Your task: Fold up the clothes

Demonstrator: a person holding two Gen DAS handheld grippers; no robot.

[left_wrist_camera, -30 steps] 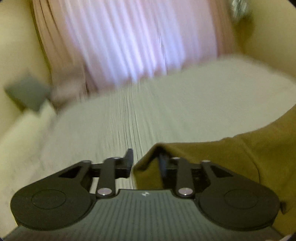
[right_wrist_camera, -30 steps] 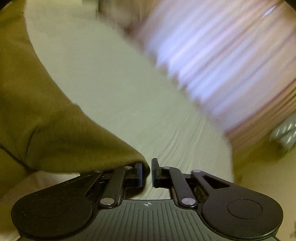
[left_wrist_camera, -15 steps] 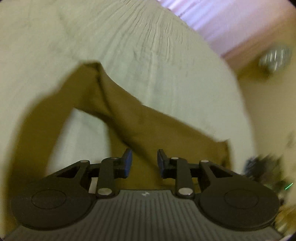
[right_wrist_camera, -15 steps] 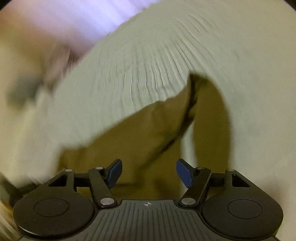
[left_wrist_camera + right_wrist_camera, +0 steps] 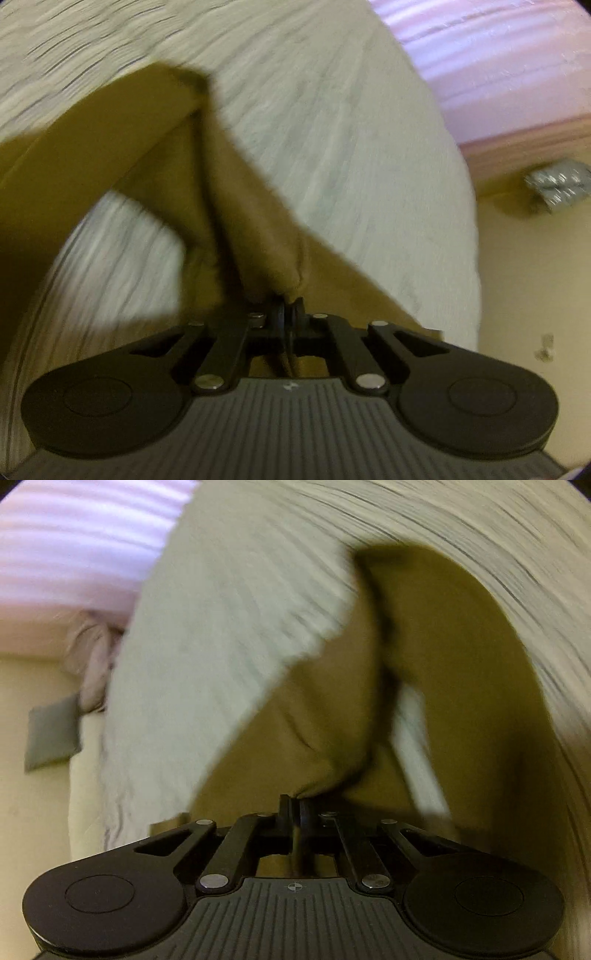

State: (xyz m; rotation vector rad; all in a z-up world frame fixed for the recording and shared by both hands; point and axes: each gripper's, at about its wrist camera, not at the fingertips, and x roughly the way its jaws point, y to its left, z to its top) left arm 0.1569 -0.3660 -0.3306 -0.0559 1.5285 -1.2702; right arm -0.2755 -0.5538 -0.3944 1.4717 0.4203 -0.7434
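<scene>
One olive-brown cloth garment is seen, spread loosely on the pale ribbed bed cover, with a fold raised towards each camera. Its fabric is plain, creased and blurred. The left tongs have just been closing and are clenched on a pinched ridge of it; the right tongs, likewise just closed, are clenched on another bunched edge. One pink curtain is seen at the far side.

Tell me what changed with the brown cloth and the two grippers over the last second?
Both grippers tipped down toward the bed. The left gripper and right gripper, open half a second ago, closed and now pinch the olive-brown garment. The garment stays on the bed.
</scene>
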